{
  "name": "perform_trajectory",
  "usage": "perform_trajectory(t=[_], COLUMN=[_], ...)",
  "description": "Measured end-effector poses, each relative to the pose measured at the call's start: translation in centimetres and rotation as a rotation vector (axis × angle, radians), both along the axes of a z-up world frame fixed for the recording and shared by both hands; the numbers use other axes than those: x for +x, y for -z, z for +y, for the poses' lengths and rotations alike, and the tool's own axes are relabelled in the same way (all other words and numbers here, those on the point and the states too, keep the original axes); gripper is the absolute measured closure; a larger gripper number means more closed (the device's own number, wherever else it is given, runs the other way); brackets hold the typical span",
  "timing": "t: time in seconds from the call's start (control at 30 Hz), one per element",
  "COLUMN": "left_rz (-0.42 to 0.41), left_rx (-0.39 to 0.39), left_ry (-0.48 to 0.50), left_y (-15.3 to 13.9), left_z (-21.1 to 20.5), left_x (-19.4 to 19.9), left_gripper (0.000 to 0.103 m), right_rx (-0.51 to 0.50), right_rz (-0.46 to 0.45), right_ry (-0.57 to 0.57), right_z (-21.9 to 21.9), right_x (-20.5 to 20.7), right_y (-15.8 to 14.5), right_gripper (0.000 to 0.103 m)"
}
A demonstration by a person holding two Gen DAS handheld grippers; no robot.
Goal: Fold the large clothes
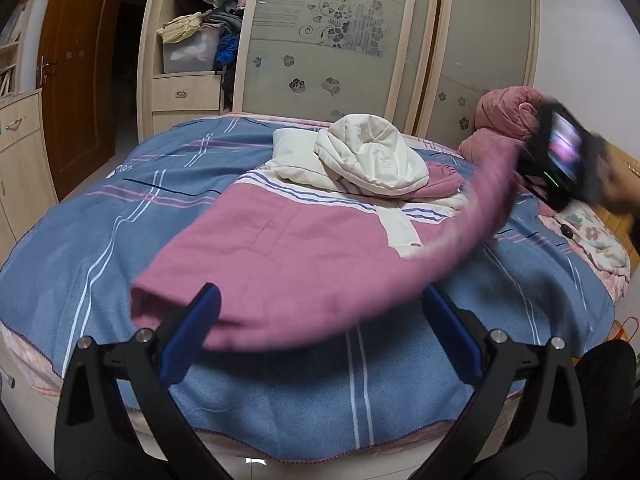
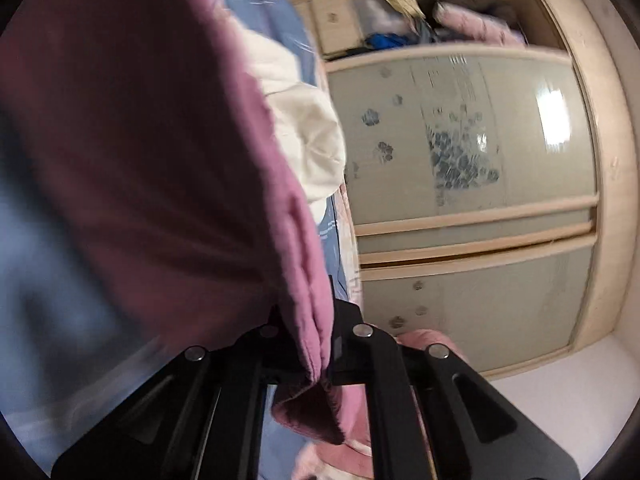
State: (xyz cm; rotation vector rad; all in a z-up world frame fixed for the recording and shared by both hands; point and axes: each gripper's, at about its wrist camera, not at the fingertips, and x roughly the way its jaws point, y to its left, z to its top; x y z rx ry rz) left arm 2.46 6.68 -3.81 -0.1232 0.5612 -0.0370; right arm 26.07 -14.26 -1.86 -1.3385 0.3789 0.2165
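Observation:
A large pink hoodie (image 1: 304, 256) with a cream hood (image 1: 372, 156) and striped cream chest lies spread on the blue bed cover (image 1: 80, 240). My left gripper (image 1: 320, 320) stands open at the near hem, its blue pads (image 1: 192, 328) on either side of the pink fabric without pressing it. My right gripper (image 1: 532, 148), blurred at the far right, holds up one pink sleeve (image 1: 488, 200) that stretches from the body. In the right wrist view the right gripper (image 2: 318, 344) is shut on the pink sleeve (image 2: 160, 160), whose folded edge hangs down between the jaws.
A wardrobe with frosted flower-patterned sliding doors (image 1: 320, 52) stands behind the bed, its open shelf (image 1: 192, 44) stuffed with clothes. A pink padded jacket (image 1: 504, 112) and a floral quilt (image 1: 592, 232) lie at the bed's right. A brown door (image 1: 80, 80) is at left.

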Motion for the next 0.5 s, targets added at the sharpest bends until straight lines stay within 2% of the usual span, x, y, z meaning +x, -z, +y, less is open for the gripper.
perform_trajectory(t=[0.1,0.13,0.17,0.2,0.23,0.27,0.33,0.37,0.47,0.5], left_rz=[0.018,0.02,0.022,0.025,0.028,0.032,0.041,0.045,0.06,0.065], left_rx=[-0.003,-0.002,0.0,0.003,0.006,0.012,0.027,0.033,0.043,0.045], left_ry=[0.005,0.006,0.007,0.008,0.01,0.013,0.017,0.016,0.008,0.0], left_y=[0.3,0.3,0.3,0.4,0.4,0.5,0.7,0.7,1.0,1.1], left_z=[-0.2,-0.3,-0.5,-0.6,-0.7,-0.8,-1.0,-1.1,-1.0,-0.9], left_x=[0.5,0.5,0.6,0.7,0.7,0.8,0.9,0.9,1.1,1.2], left_gripper=[0.002,0.002,0.002,0.002,0.002,0.002,0.002,0.002,0.002,0.002], right_rx=[0.104,0.125,0.118,0.095,0.049,0.022,0.082,0.149,0.288,0.346], right_rz=[0.083,0.116,0.133,0.134,0.098,0.051,-0.004,-0.023,-0.011,-0.05], right_ry=[0.069,0.1,0.125,0.147,0.178,0.201,0.233,0.276,0.313,0.318], right_z=[1.4,2.0,2.5,2.9,3.5,3.8,3.9,3.3,1.3,0.1], right_x=[5.9,8.0,9.3,10.3,11.1,11.5,11.9,12.2,12.0,11.2], right_y=[1.6,3.2,4.8,6.6,8.9,10.5,11.2,10.6,8.5,7.0], right_gripper=[0.095,0.086,0.067,0.053,0.027,0.015,0.009,0.001,0.001,0.001])
